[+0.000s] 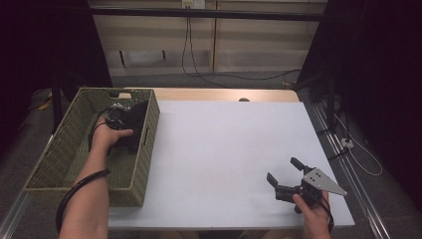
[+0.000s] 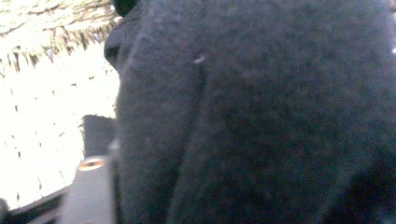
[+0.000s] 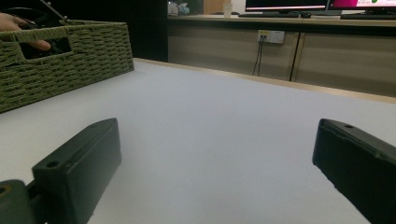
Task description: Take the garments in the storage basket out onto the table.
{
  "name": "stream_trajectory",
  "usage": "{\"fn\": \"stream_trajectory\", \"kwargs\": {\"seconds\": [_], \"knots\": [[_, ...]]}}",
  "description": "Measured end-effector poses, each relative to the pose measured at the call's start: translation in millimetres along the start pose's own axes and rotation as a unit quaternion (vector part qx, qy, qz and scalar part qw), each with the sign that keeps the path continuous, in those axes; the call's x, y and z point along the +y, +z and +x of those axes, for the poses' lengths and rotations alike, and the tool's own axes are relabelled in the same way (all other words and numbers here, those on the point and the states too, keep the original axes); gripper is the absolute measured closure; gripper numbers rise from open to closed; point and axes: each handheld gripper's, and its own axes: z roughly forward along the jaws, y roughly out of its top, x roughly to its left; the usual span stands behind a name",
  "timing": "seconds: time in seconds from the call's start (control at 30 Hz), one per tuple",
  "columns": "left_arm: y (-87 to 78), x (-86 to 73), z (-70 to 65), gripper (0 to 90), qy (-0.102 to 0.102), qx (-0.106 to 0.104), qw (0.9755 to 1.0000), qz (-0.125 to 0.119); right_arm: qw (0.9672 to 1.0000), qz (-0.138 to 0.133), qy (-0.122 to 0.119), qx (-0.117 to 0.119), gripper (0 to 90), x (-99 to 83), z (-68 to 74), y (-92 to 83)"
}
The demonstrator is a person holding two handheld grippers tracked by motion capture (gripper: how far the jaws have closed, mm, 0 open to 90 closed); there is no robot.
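Risk first: dark cloth (image 2: 261, 121) sits bunched against the far right wall of the woven basket (image 1: 59, 144), and the left claw (image 1: 117, 119) is down inside among it. A bite on a loose fold alone could let the rest drag or slide free on the lift. Fabric could also snag on the rough weave or catch at the handle cut-out in the wall. A lift that rakes the rim could shift the whole basket along the tabletop (image 1: 224, 149).

Left claw: in the left gripper view the fabric presses right up to the lens, with one pale edge of a jaw at lower left and bright weave behind. Whether the pads actually pinch the cloth I cannot tell; the jaws read as neither wide nor fully closed. From the high view, the left hand (image 1: 110, 137) hides the tips.

Cloth position: at the claw, in contact or nearly so, mostly to its right in the left gripper view, heaped toward the basket's far right corner.

Right claw (image 1: 284, 171): wide open, nothing between the jaws, parked low over the white tabletop near the front right, well apart from the basket. It points across the sheet towards the basket.
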Motion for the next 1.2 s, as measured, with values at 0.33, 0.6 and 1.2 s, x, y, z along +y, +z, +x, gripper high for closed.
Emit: {"fn": "stream_trajectory", "kwargs": {"seconds": [0.33,0.6,1.2], "knots": [[-4.7,5.4,-2.8,55.9,-0.008,0.019,0.9996,0.017,1.0000,0.001,-0.002,0.003,0.2,0.3,2.4,1.8],[-9.8,8.8,-2.3,58.3,-0.021,0.017,0.9994,0.023,1.0000,0.001,-0.001,0.003,0.2,0.1,0.7,1.2],[-82.9,29.9,1.7,58.9,-0.062,-0.005,0.9981,0.000,1.0000,0.003,-0.002,0.004,0.2,-0.3,0.7,2.1]]}}
